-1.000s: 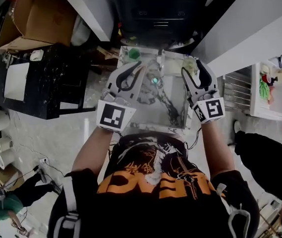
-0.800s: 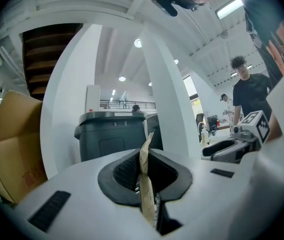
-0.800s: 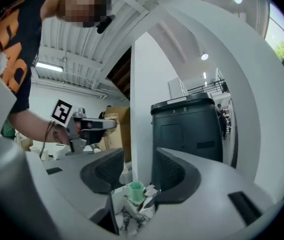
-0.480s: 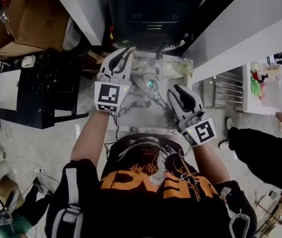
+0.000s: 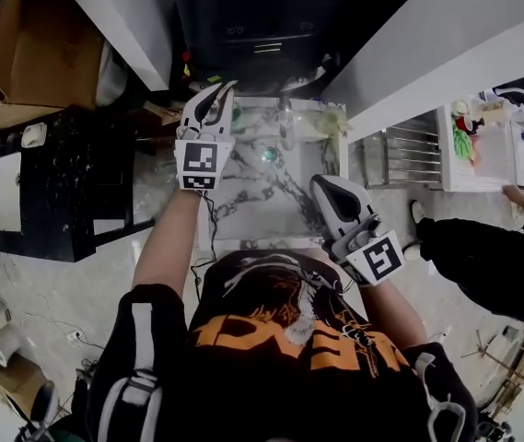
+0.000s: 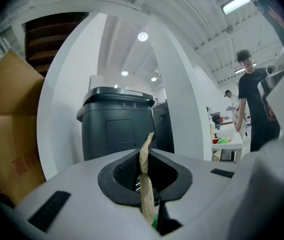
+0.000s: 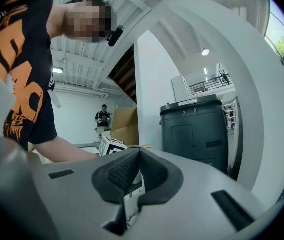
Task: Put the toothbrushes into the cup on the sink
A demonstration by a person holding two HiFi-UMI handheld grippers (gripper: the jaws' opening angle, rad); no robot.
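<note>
My left gripper (image 6: pixel 146 159) is shut on a thin tan strip with a green bit low down (image 6: pixel 145 184), seemingly a wrapped toothbrush, which stands upright between the pads. In the head view the left gripper (image 5: pixel 210 101) is raised over the back left corner of the marble sink (image 5: pixel 262 205). The right gripper (image 5: pixel 331 191) hangs over the sink's right front edge. Its pads (image 7: pixel 154 171) meet with nothing between them. A pale object (image 5: pixel 321 123) sits at the sink's back right corner; I cannot tell whether it is the cup.
A faucet (image 5: pixel 285 118) stands at the back of the sink. A dark grey bin (image 6: pixel 117 124) and a cardboard box (image 6: pixel 7 129) lie beyond. A black counter (image 5: pixel 68 182) is to the left, and a white table (image 5: pixel 483 150) with a person's arm to the right.
The left gripper has moved from over the basin toward its back left corner. The right gripper has drawn back toward the body, and its jaws have gone from wide apart to shut.
</note>
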